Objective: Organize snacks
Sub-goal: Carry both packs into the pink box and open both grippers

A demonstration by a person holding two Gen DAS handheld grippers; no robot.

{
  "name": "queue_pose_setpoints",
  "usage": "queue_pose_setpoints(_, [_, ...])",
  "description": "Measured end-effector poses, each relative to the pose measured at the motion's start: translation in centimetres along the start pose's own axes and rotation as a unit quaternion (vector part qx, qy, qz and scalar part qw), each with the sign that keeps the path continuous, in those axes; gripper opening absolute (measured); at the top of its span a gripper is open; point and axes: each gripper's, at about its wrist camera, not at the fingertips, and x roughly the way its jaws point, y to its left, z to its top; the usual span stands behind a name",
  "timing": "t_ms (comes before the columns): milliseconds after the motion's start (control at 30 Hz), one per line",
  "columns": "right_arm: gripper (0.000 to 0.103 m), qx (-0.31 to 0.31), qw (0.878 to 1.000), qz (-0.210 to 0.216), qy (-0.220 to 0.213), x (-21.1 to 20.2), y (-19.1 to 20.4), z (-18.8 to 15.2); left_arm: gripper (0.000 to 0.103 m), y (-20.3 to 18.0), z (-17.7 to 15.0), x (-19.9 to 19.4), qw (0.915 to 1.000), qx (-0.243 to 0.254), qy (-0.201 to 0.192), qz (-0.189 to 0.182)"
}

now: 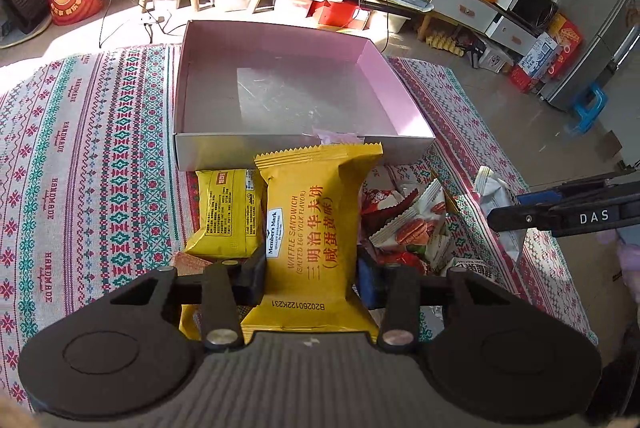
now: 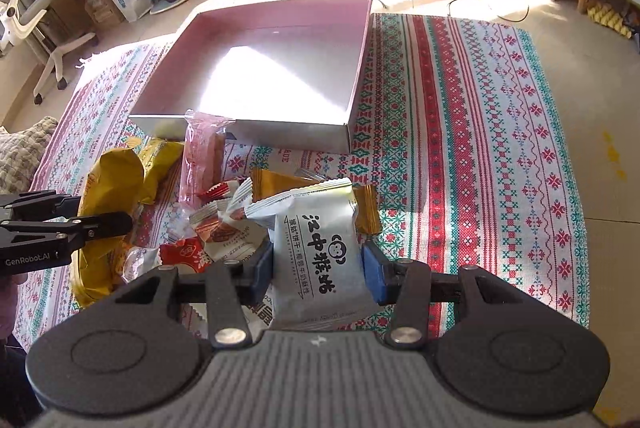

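Note:
My left gripper (image 1: 311, 278) is shut on a yellow waffle sandwich packet (image 1: 316, 220), held above the tablecloth just short of the box. A shallow cardboard box (image 1: 280, 148) with pink inner walls stands open and holds nothing. My right gripper (image 2: 318, 274) is shut on a white biscuit packet (image 2: 320, 248) with black lettering. The same white packet (image 1: 500, 200) shows at the right of the left wrist view, pinched by the right gripper's fingers (image 1: 520, 218). A pile of loose snack packets (image 2: 212, 224) lies in front of the box (image 2: 280, 132).
A second yellow packet (image 1: 226, 212) lies by the box's near wall. A pink wrapped bar (image 2: 202, 160) leans against the box. The patterned tablecloth (image 2: 480, 148) is bare to the right. Cabinets, bags and a chair (image 2: 36, 12) stand beyond the table.

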Motion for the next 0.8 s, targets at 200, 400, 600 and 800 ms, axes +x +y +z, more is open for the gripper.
queue_pose_setpoints(200, [0.043, 0.022, 0.999, 0.015, -0.02, 0.2, -0.1, 1.9, 0.049, -0.2, 1.7, 0.2, 0.9996, -0.002, -0.023, 0.017])
queue_pose_setpoints(400, [0.044, 0.056, 0.996, 0.033, -0.059, 1.8, -0.8, 4.0, 0.049, 0.0, 4.2, 1.2, 0.9978, -0.009, -0.046, 0.047])
queue_pose_setpoints(600, [0.044, 0.068, 0.99, 0.032, -0.117, 3.1, -0.5, 5.7, 0.049, 0.3, 7.0, 3.4, 0.9949, -0.013, -0.06, 0.08])
queue_pose_setpoints(800, [0.044, 0.081, 0.984, 0.044, -0.15, 4.1, -0.5, 7.3, 0.049, 0.4, 8.3, 5.7, 0.9919, -0.015, -0.064, 0.108])
